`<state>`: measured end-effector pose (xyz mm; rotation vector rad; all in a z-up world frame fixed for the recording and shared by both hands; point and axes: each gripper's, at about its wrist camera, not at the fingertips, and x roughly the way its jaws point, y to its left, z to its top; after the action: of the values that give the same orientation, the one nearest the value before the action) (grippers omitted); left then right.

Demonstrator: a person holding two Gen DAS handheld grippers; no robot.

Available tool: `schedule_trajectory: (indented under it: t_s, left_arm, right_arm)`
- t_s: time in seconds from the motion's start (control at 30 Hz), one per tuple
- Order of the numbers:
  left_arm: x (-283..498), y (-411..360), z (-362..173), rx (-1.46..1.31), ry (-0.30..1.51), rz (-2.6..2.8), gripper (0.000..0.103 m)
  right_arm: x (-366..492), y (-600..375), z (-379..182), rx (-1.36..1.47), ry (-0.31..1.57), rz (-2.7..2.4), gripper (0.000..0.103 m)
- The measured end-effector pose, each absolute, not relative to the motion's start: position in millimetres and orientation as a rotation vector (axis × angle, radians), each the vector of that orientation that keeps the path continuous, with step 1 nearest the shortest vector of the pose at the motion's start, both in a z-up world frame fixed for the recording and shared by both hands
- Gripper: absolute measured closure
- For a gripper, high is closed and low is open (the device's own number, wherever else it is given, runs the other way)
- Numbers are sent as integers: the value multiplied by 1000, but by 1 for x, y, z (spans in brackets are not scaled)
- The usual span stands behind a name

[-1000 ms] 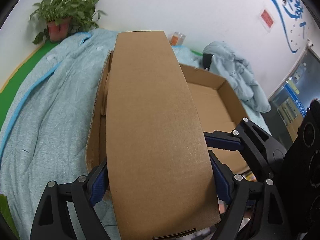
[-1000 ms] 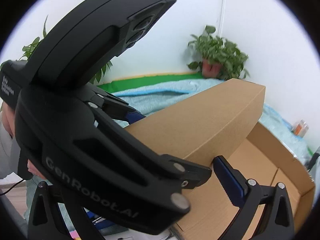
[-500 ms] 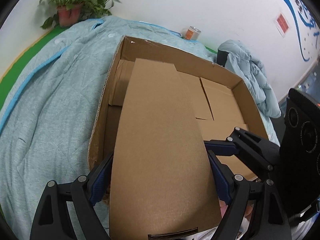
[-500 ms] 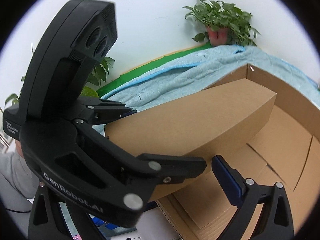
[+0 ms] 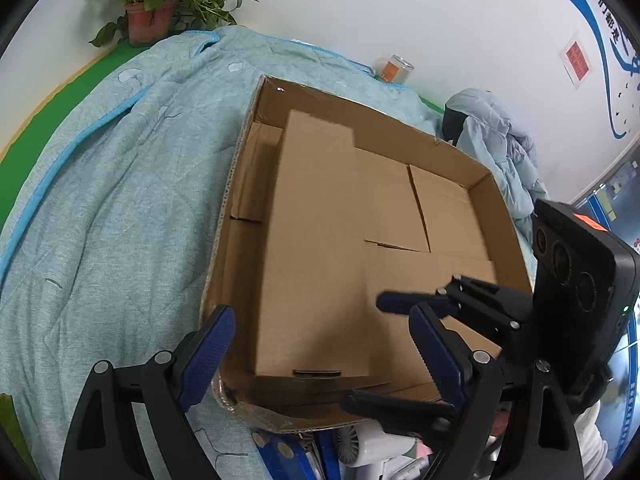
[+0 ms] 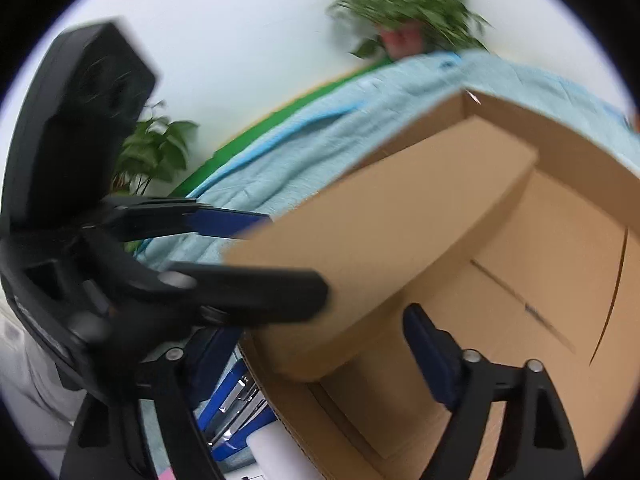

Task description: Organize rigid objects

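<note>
Long box [image 5: 316,248] lying flat in the left part of the tray [image 5: 508,216], lengthwise, far end near the back wall, a narrow gap left toward the left wall. Looks placed or nearly so; cannot tell from the blurred right view whether fully seated on the tray floor. Rest of the tray floor bare except for folded flaps. No other rigid things visible waiting, apart from clutter at the near edge below the tray, too cramped to name. Likely left: letting go completely, pulling both tools clear, fetching the next item.

Left gripper [image 5: 320,344] pitched steeply down over the box's near end, fingers [image 5: 212,340] spread wider than the box, pads not pressing its sides, just opened further. Right gripper [image 5: 396,352] coming in from the right, crossing under the left one; in its own view [image 6: 320,344] fingers astride the box's near corner, just closed partway, yet no pad visibly pressing cardboard. Tray resting on a blue quilt [image 5: 120,200].
</note>
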<state>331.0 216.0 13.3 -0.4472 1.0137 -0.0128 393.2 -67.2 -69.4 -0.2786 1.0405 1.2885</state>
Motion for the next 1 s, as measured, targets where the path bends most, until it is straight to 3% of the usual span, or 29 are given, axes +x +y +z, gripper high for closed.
schedule_trajectory:
  t_s: [0.23, 0.3, 0.37, 0.43, 0.8, 1.0]
  left_arm:
    - [332, 219, 2, -453, 991, -69, 17]
    - [337, 215, -2, -456, 1003, -105, 25]
    - [344, 213, -8, -454, 1032, -117, 28]
    - [345, 214, -13, -452, 1051, -91, 28]
    - [312, 226, 10, -448, 1000, -81, 30]
    - [262, 206, 46, -282, 805, -19, 26]
  right_arm:
    - [409, -84, -69, -251, 1067, 1213, 22]
    - [422, -80, -78, -214, 1119, 1186, 24]
    - [425, -67, -85, -232, 1163, 1187, 45]
    - [423, -57, -92, -255, 1190, 1189, 55]
    - [409, -37, -88, -232, 1168, 1208, 55]
    - [396, -48, -83, -182, 1124, 1078, 52]
